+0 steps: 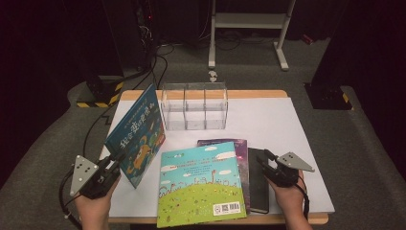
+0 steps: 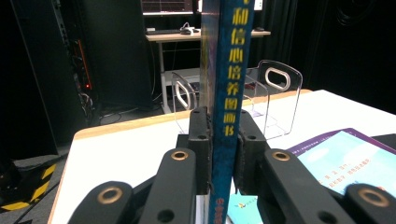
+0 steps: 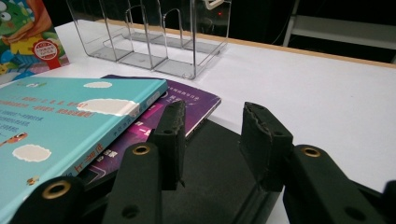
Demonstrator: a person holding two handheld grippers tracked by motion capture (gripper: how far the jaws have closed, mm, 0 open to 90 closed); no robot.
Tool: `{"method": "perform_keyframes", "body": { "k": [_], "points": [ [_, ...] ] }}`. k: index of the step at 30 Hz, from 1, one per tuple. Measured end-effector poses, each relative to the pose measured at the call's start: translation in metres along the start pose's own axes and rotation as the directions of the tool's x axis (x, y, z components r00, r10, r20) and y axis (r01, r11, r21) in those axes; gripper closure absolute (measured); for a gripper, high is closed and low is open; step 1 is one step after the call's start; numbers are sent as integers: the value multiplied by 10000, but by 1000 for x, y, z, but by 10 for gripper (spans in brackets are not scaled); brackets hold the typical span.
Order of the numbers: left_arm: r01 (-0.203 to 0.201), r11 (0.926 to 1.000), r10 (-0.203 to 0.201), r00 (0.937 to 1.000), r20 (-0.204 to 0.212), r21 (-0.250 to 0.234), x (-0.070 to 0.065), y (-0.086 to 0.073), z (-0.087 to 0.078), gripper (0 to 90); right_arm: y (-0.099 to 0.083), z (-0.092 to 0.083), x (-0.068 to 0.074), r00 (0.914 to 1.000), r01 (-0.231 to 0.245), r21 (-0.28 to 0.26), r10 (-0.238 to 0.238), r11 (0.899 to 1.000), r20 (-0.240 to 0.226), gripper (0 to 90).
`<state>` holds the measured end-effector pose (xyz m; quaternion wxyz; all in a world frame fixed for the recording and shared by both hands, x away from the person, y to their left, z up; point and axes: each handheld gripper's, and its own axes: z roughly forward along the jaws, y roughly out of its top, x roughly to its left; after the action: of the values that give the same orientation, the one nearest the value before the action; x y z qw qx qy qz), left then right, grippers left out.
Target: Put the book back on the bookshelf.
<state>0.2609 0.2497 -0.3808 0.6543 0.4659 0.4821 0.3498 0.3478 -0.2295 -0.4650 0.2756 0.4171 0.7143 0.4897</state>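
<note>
My left gripper [image 1: 112,165] is shut on a blue picture book [image 1: 139,132] and holds it on edge, tilted, above the table's left side. Its jaws press on both sides of the blue spine with yellow characters [image 2: 231,93]. A book with a sky-and-grass cover [image 1: 201,184] lies flat near the front edge, on top of a purple book [image 1: 239,148]. A black book [image 1: 258,182] lies to their right. My right gripper [image 1: 265,160] hovers low over the black book's far end [image 3: 215,158], open, with nothing between its fingers [image 3: 172,130].
A clear acrylic divider rack [image 1: 194,106] with three compartments stands at the back of the white table [image 1: 268,120]. Bare table surface lies to the right of the rack and the books. Dark equipment and a white desk frame [image 1: 249,21] stand beyond the table.
</note>
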Motion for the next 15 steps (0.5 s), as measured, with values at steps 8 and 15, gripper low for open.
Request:
{"method": "perform_keyframes", "body": {
  "k": [8,15],
  "points": [
    [-65,9999,63,9997,245,92,-2,-6,4,780,0,1,-1,10000,-38,-16,38,10000,-41,594],
    [161,9999,-162,9991,401,45,0,-7,11,777,-2,-2,0,10000,-49,31,49,10000,-35,593]
  ]
}}
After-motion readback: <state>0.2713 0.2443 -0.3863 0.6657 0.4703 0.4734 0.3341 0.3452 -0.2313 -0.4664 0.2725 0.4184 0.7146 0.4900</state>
